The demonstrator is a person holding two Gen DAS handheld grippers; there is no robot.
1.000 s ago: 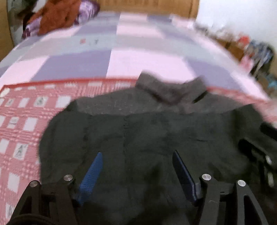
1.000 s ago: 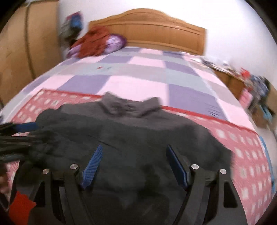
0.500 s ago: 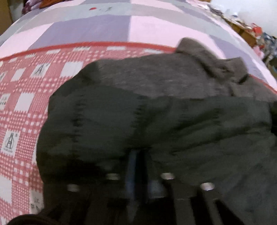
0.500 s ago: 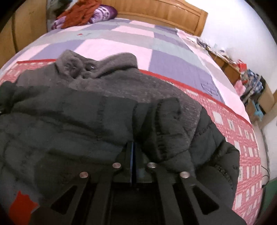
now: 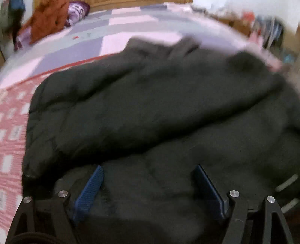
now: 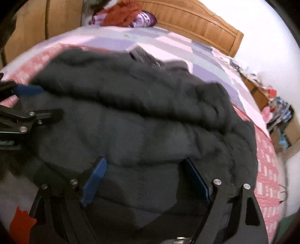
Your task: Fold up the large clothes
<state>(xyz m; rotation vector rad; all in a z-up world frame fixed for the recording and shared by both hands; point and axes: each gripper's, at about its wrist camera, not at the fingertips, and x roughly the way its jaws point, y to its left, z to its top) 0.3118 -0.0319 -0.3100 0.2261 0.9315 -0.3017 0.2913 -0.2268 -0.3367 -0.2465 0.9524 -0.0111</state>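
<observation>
A dark grey padded jacket lies on the bed, its lower part folded up over its upper part, collar at the far side. It also fills the right wrist view. My left gripper is open just above the near fold, nothing between its blue pads. My right gripper is open too, over the jacket's right half. The left gripper also shows at the left edge of the right wrist view.
The bed has a pink and purple checked cover and a red checked blanket under the jacket. A heap of red and purple clothes lies by the wooden headboard. Clutter stands along the right wall.
Both grippers were open, then shut on the jacket's hem and carried it up toward the collar. Now both have opened and let go, and the jacket lies folded over.
</observation>
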